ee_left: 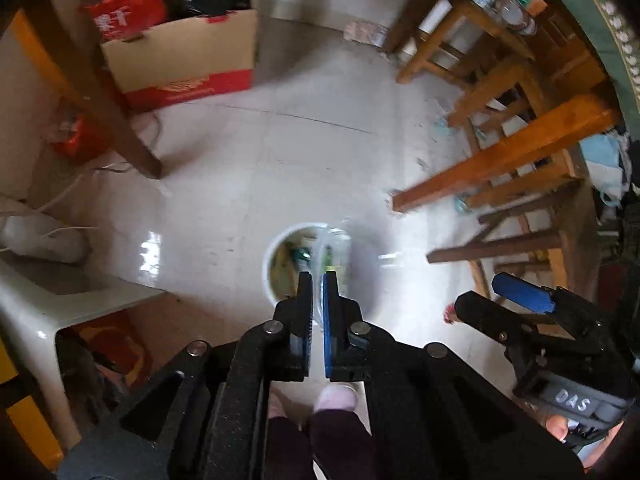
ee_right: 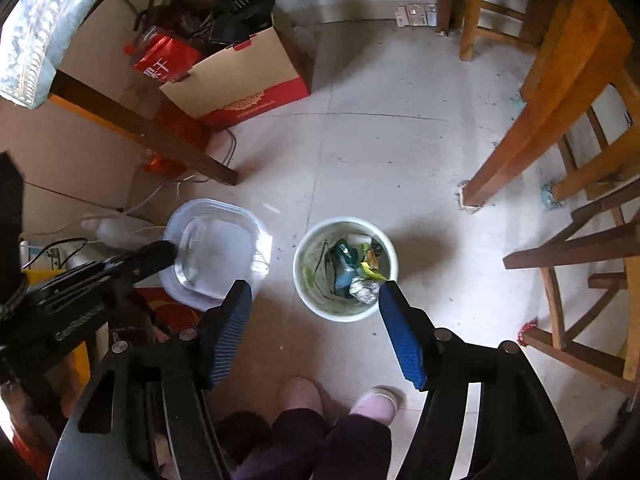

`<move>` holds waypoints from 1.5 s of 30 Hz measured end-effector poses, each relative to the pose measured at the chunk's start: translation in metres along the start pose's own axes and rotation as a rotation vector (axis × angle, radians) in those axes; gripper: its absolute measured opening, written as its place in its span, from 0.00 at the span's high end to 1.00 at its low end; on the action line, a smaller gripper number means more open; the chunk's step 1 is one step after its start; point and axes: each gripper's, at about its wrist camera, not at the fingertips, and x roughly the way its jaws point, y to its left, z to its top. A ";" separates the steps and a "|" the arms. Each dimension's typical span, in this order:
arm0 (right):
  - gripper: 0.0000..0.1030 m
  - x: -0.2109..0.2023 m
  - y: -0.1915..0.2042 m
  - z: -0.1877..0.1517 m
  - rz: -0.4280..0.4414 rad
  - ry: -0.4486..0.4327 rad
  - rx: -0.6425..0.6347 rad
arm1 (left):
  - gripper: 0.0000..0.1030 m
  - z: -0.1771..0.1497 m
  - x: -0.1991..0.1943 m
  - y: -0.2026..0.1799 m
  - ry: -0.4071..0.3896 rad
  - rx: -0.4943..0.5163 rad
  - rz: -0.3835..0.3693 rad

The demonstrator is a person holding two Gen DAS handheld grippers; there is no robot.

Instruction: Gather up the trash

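Observation:
A white bin stands on the tiled floor, holding crumpled foil, a green wrapper and a teal packet. My right gripper hangs open just above the bin's near rim, nothing between its blue pads. To the bin's left a clear plastic container hangs above the floor, my left gripper shut on its left rim. In the left wrist view that gripper pinches the container edge-on over the bin. One blue finger of the right gripper shows at the right.
A cardboard box full of clutter sits by the far wall. Wooden chair and table legs crowd the right, another dark leg the left. A white plastic stool and cables lie left. The person's slippered feet stand below.

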 end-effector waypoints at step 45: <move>0.20 -0.534 0.200 -0.181 -0.116 -0.939 -0.223 | 0.34 -0.215 -0.626 -0.099 -0.881 0.296 -0.059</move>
